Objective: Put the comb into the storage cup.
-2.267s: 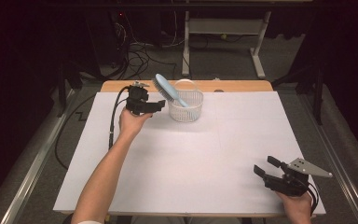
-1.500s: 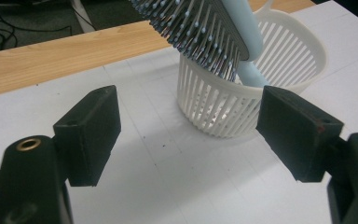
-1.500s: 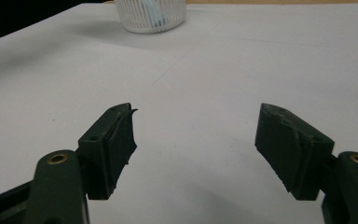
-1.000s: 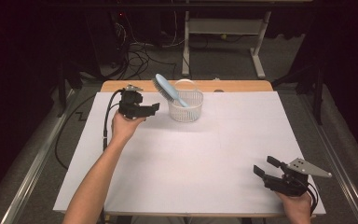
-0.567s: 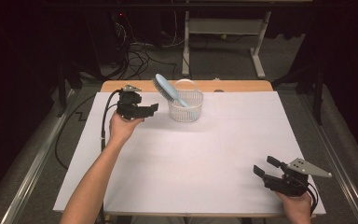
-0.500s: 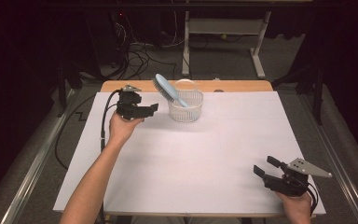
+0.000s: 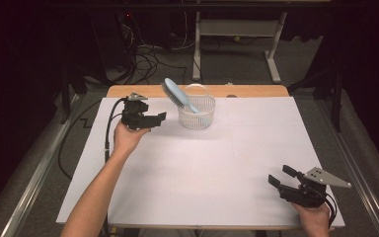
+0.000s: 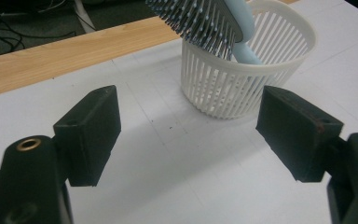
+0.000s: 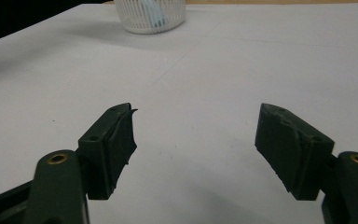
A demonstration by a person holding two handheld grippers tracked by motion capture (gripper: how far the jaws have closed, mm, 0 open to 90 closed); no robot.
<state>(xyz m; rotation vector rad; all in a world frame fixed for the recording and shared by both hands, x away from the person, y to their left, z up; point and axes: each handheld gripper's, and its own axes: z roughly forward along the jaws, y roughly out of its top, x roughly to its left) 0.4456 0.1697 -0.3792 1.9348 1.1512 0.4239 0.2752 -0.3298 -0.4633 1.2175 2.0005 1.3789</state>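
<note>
A white slatted basket [image 7: 197, 112] stands near the table's far edge. A light blue hairbrush [image 7: 176, 94] leans in it, bristle head up and out to the left. My left gripper [image 7: 157, 118] hovers just left of the basket, open and empty. In the left gripper view the basket [image 8: 249, 74] and the brush [image 8: 205, 18] sit ahead between the wide jaws. My right gripper [image 7: 281, 176] rests at the near right corner, open and empty. The right gripper view has the basket [image 9: 150, 14] far off at the top.
The table is covered by a white sheet [image 7: 212, 173], with a wooden strip [image 7: 237, 91] along the far edge. Cables and desk legs lie on the floor beyond. Metal rails run along both sides of the table.
The left gripper has drawn back a little to the left, away from the basket. The right gripper has not moved.
</note>
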